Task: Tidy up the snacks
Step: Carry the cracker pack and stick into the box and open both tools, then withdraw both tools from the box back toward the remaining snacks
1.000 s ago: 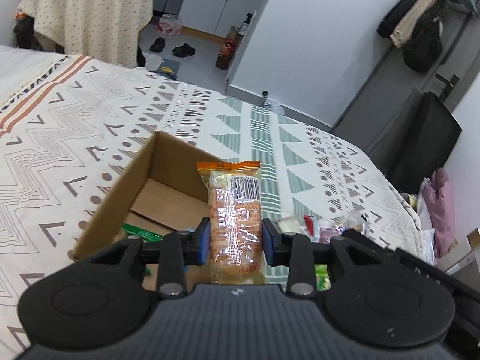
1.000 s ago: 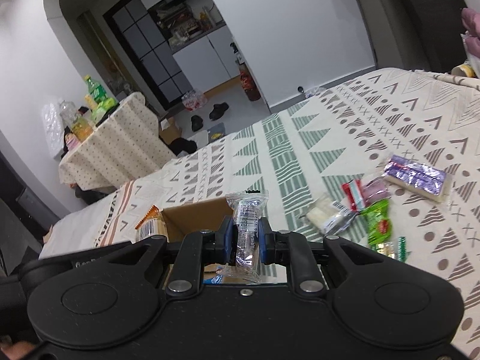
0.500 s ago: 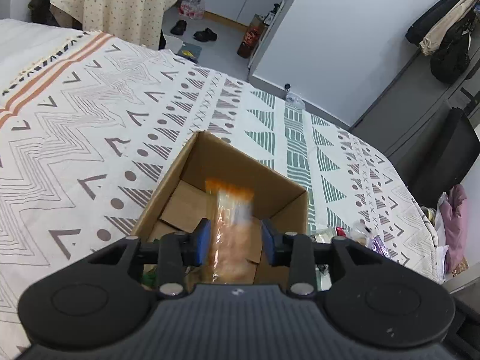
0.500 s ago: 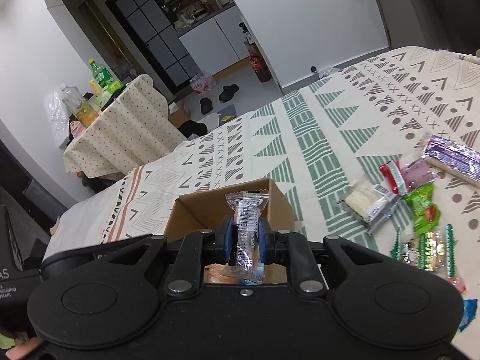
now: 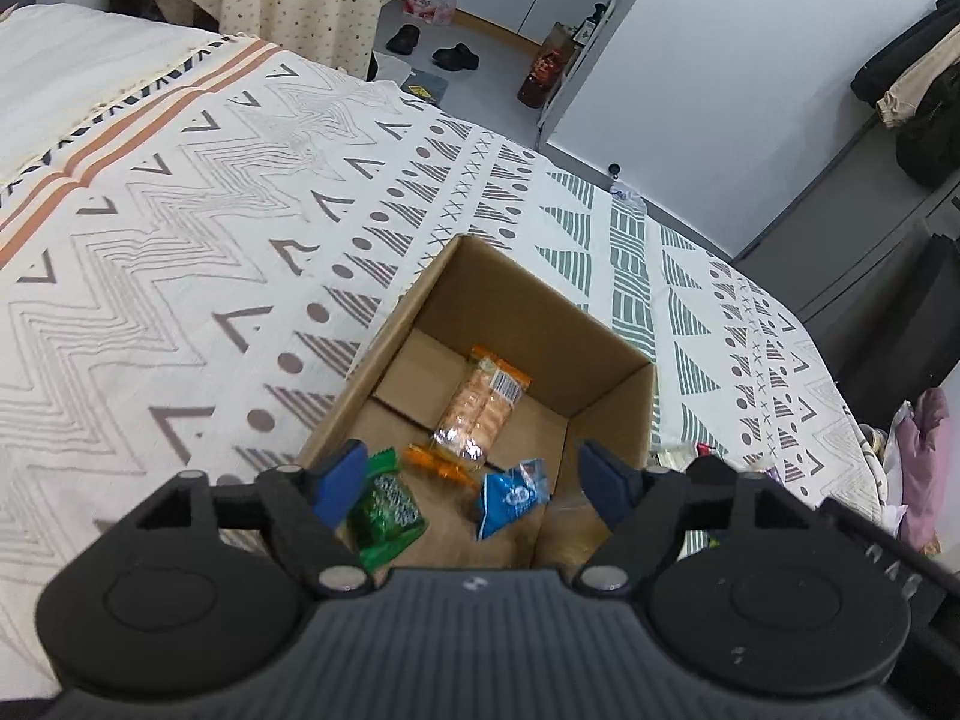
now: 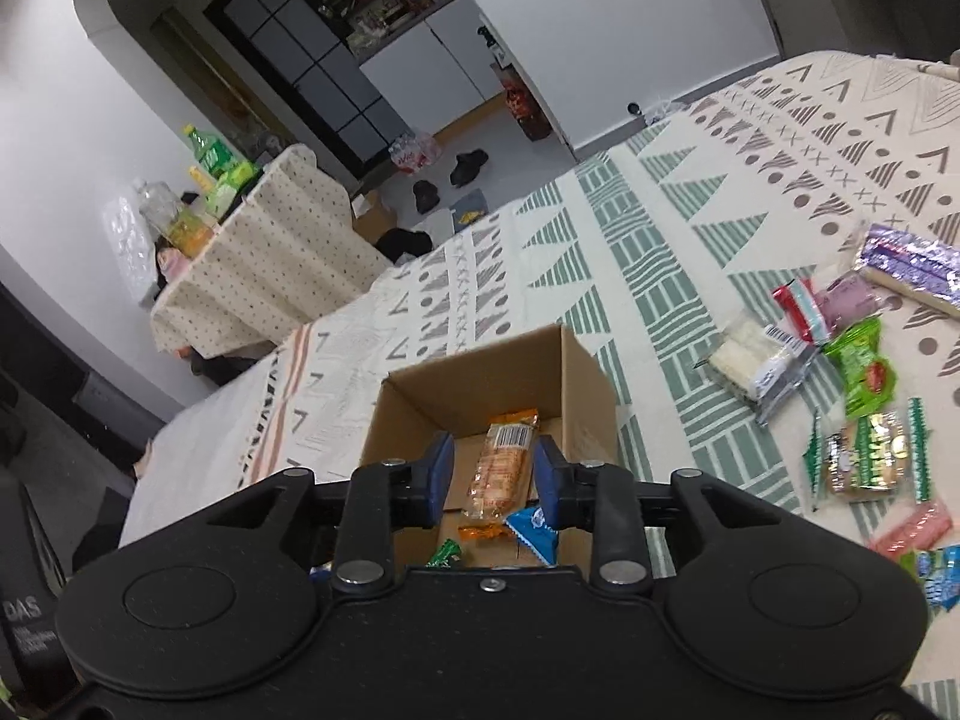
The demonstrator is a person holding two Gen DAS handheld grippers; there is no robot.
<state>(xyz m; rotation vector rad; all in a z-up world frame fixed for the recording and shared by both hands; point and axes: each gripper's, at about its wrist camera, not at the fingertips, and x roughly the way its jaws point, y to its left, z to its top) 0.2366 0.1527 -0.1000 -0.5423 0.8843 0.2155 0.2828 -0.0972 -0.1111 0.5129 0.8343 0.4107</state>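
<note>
Above the square cardboard box [image 5: 606, 387], both the left claw [image 5: 474, 480] and right claw [image 6: 493, 480] hang released over crinkly wrapped snacks [image 5: 480, 405].

Home bedroom — patterned bedspread [image 5: 180, 228], shoes [image 5: 456, 54], hung coats [image 5: 912, 78].

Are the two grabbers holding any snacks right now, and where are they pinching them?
Neither one. The left gripper and right gripper are both open over the cardboard box. The orange cracker pack lies loose inside.

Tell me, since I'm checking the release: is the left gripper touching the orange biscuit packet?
Apart. In the left wrist view the left gripper is open and empty, while the orange biscuit packet lies on the cardboard box floor beyond its fingertips.
</note>
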